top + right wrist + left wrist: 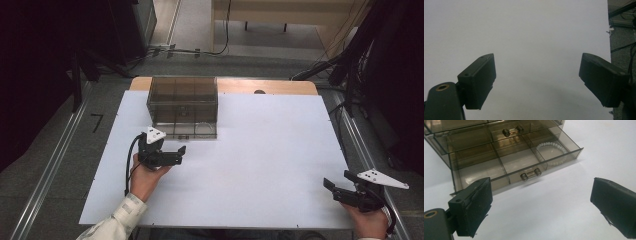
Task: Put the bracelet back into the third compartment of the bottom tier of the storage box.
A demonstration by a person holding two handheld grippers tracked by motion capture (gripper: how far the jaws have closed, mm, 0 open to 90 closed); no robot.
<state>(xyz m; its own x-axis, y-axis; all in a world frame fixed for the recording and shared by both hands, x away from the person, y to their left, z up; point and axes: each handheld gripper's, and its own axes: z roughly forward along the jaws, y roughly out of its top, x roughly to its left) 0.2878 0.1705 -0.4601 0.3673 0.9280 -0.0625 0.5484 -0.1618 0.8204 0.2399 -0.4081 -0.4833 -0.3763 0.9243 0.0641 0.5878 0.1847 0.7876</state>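
- Left gripper (541,202) fingers (472,206) spread wide, holding nothing; bare white table (544,220) between the pads.
- Right gripper (537,82) fingers (477,80) likewise wide apart and holding nothing, over plain white tabletop.
- From the high view: left gripper (172,156) held just in front of the smoky clear drawer box (183,106), close to it but apart; jaws pointing toward the person's right.
- Same view: right gripper (334,187) at the near right corner of the table (260,150), well apart from the box, hand (369,220) underneath at the table's edge.
- Box standing at the far left part of the white sheet, a strip of bare wood behind it.
- Left hand (145,177) and a pale checked sleeve (120,220) entering from the bottom, cable (129,165) looping off the gripper.
- Left gripper view alone giving the box's detail: bottom drawer (516,165) pulled out, split into compartments, small bar handle (531,174) at its front centre.
- White bead bracelet (551,152) lying in the compartment on the right side of that view, at the drawer's front; other compartments seemingly bare.
- Upper drawer with its own handle (511,131), shut, above.
- High view showing the bracelet only as a faint pale curve (204,127) through the front wall; open drawer hard to tell there.
- Right gripper view adding the table's right edge and grey floor (621,32) with cables beyond.
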